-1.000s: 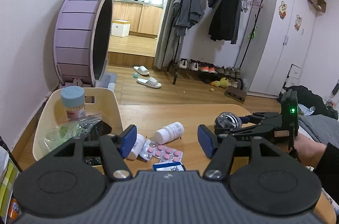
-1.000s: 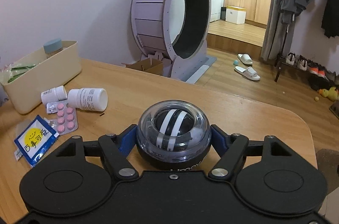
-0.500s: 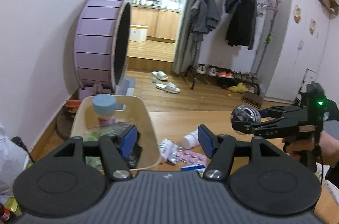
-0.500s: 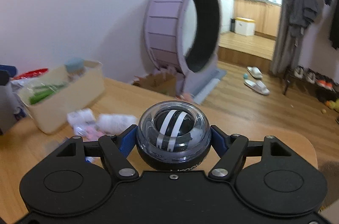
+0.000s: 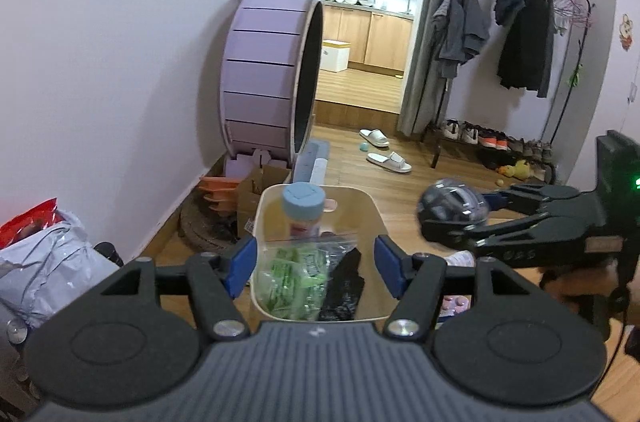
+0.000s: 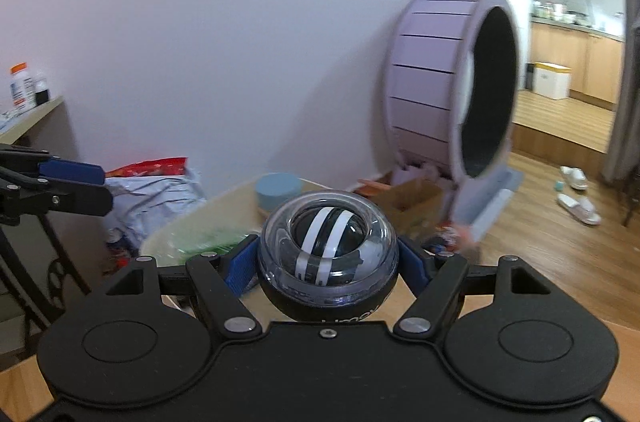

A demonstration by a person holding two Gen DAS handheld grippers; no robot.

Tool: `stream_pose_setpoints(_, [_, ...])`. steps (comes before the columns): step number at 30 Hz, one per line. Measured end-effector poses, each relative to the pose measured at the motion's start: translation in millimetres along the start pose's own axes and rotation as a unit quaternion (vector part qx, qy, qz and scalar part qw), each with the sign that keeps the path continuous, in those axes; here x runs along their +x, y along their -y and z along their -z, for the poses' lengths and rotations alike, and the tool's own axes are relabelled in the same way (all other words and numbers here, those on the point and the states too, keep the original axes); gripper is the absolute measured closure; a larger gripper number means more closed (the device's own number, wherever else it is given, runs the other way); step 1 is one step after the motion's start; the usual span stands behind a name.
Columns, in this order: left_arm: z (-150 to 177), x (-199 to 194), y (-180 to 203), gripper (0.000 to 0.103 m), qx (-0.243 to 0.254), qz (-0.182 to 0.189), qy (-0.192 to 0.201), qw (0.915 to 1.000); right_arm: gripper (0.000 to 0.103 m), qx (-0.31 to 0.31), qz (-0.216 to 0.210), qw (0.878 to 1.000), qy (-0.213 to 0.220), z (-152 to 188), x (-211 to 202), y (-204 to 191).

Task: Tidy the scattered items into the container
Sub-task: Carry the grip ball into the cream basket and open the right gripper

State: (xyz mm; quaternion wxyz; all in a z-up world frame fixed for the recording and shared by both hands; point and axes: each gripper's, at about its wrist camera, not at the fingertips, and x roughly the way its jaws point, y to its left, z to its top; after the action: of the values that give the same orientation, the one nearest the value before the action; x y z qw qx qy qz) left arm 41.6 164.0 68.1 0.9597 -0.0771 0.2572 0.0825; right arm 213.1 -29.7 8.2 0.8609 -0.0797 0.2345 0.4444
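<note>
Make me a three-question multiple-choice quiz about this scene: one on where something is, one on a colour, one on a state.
1. Where is the bag of green packets?
A) in the beige bin
B) on the floor
C) on the clothes rack

2. What colour is the jar's lid?
A) red
B) light blue
C) black

3. The right gripper is:
A) open and empty
B) shut on the striped ball
C) shut on a slipper

Answers: 1 A, it lies inside the bin's walls; 2 B, the cap is pale blue; 3 B, both blue pads press the ball's sides.

Gyro ball (clear-domed) above bin
</note>
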Motion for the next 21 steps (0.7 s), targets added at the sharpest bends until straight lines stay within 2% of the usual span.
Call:
stream_pose_setpoints(10, [-2.9, -7.1, -13.0, 0.036, -0.012, 0.016, 0.008, 0.9998, 0.032, -0.018, -0.039, 0.999, -0.021, -9.9, 53.9, -29.7])
stream_pose_setpoints(16, [2.1, 1.1, -7.3, 0.035, 0.003, 0.033, -0.009, 0.9994, 0.032, -0.027, -0.031, 0.998, -0.043, -9.7, 88.1, -36.3])
stream_pose_setpoints(21, [2.4, 1.5, -6.3, 0.035, 0.001, 0.043, -0.005, 0.9990, 0.032, -0.037, -0.022, 0.997, -0.067, -5.9, 108.5, -38.4])
